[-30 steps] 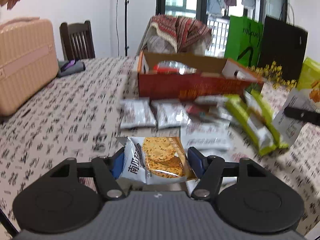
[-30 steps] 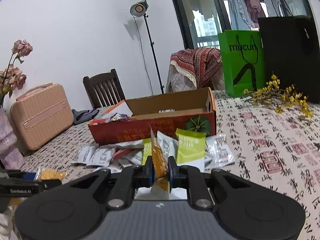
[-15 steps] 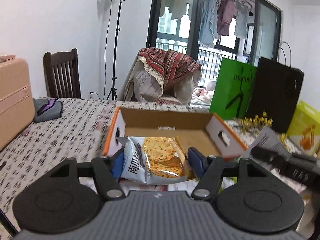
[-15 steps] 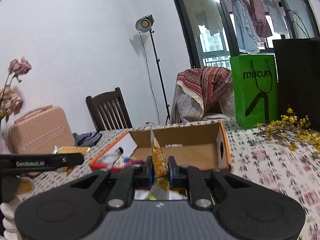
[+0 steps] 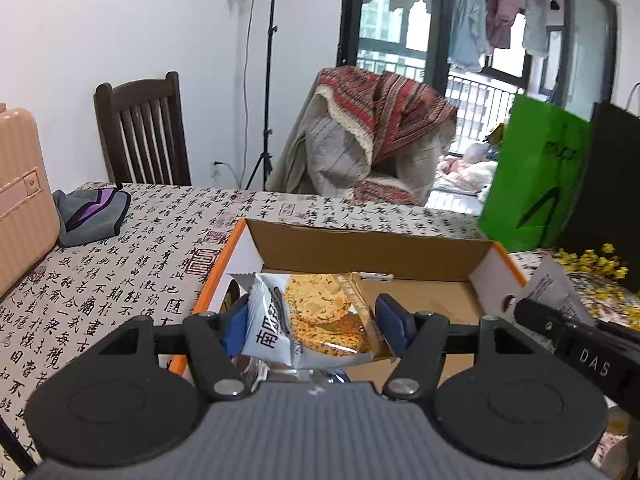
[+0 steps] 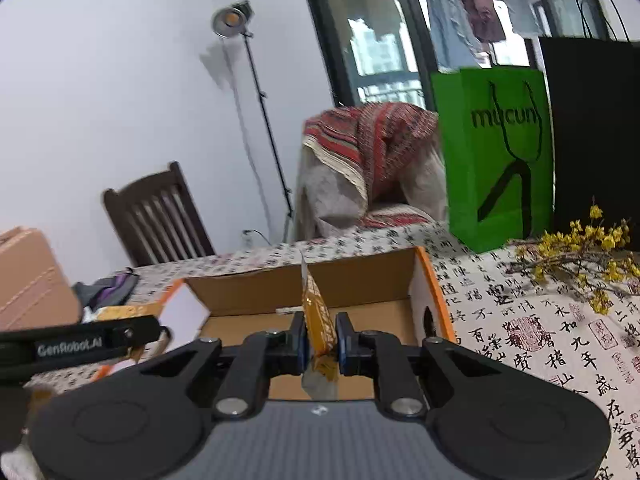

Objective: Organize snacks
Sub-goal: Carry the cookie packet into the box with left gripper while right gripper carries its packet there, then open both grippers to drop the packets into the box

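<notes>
Both grippers have travelled from above the scattered packets on the table to the open cardboard box [image 5: 372,254], which now fills the middle of each wrist view. Seen from the left wrist camera, the left gripper [image 5: 310,322] clamps a white-and-clear cracker packet [image 5: 308,316] flat between its 2 blue pads, the packet poised over the near left part of the box. Seen from the right wrist camera, the right gripper [image 6: 320,344] pinches an orange snack packet [image 6: 318,320] edge-on, its fingers nearly together on the thin wrapper, the packet standing upright above the near edge of the box. The box sits on a tablecloth printed with calligraphy [image 6: 540,332]. Beyond it stand a green paper bag [image 6: 496,152] and a black bag [image 6: 596,132] at the far right, with yellow flower sprigs [image 6: 580,252] lying near them. A dark wooden chair [image 5: 140,132], a blanket-draped chair [image 5: 372,132] and a light stand [image 6: 256,120] line the far side, and a pink case [image 5: 20,200] rests at the left.
</notes>
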### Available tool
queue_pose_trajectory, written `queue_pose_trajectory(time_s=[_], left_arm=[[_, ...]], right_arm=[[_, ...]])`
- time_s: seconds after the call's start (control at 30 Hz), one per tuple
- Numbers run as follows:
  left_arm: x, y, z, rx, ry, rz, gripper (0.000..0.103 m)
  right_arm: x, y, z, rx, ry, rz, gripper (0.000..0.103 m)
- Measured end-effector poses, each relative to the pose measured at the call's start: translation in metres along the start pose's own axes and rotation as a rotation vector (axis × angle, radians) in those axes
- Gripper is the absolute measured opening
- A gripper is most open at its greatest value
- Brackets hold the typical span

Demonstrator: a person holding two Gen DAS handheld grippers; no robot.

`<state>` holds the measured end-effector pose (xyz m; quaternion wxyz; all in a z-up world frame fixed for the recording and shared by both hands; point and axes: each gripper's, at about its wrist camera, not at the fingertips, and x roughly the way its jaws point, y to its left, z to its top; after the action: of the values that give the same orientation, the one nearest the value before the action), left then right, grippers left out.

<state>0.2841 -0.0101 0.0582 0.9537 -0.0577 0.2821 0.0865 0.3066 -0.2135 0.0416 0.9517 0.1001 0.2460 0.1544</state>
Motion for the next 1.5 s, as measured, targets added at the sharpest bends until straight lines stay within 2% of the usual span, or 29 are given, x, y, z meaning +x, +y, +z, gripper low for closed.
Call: queue_pose_trajectory(time_s=[0.1, 0.23, 0.27, 0.3, 0.33, 0.37, 0.4, 0.47, 0.53, 0.6, 0.87, 1.07, 1.23, 1.5], left_arm=[[0.013, 0.001, -0.003, -0.012, 0.018, 0.002, 0.068], [0.017, 0.003, -0.008, -0.012, 0.013, 0.017, 0.084], [0.015, 0.005, -0.009, -0.014, -0.003, 0.021, 0.089], [0.014, 0.007, -0.009, -0.017, -0.012, 0.017, 0.094], [0.013, 0.008, -0.008, -0.026, -0.014, 0.016, 0.103], [0.012, 0.011, -0.008, -0.040, -0.020, 0.016, 0.103], [0.010, 0.013, -0.009, -0.054, -0.023, 0.012, 0.103], [0.008, 0.018, -0.009, -0.074, -0.019, -0.006, 0.103], [0.006, 0.022, -0.011, -0.081, -0.007, -0.003, 0.103], [0.001, 0.024, -0.012, -0.068, -0.006, -0.008, 0.103], [-0.040, 0.038, -0.030, -0.026, 0.016, -0.065, 0.103], [-0.079, 0.041, -0.055, 0.041, 0.053, -0.066, 0.103], [-0.102, 0.050, -0.080, 0.036, 0.107, -0.087, 0.103], [-0.113, 0.059, -0.127, 0.003, 0.255, -0.104, 0.103]], right_arm=[[0.017, -0.003, 0.000, 0.013, 0.026, -0.026, 0.014], [0.030, -0.006, -0.003, 0.017, 0.066, -0.035, 0.020], [0.030, -0.007, -0.004, 0.022, 0.073, -0.027, 0.026], [0.031, -0.010, -0.005, 0.039, 0.083, -0.016, 0.047], [0.031, -0.012, -0.006, 0.057, 0.091, -0.011, 0.072], [0.030, -0.014, -0.007, 0.072, 0.091, -0.003, 0.080], [0.028, -0.016, -0.009, 0.083, 0.083, 0.005, 0.086], [0.026, -0.016, -0.010, 0.083, 0.086, 0.015, 0.087], [0.023, -0.016, -0.011, 0.085, 0.095, 0.012, 0.097], [0.018, -0.015, -0.013, 0.073, 0.093, 0.014, 0.103], [-0.021, -0.006, -0.021, 0.025, 0.114, 0.044, 0.103], [-0.060, 0.003, -0.038, -0.035, 0.152, 0.046, 0.103], [-0.092, 0.007, -0.064, -0.091, 0.176, 0.052, 0.103], [-0.129, 0.003, -0.108, -0.123, 0.217, 0.055, 0.103]])
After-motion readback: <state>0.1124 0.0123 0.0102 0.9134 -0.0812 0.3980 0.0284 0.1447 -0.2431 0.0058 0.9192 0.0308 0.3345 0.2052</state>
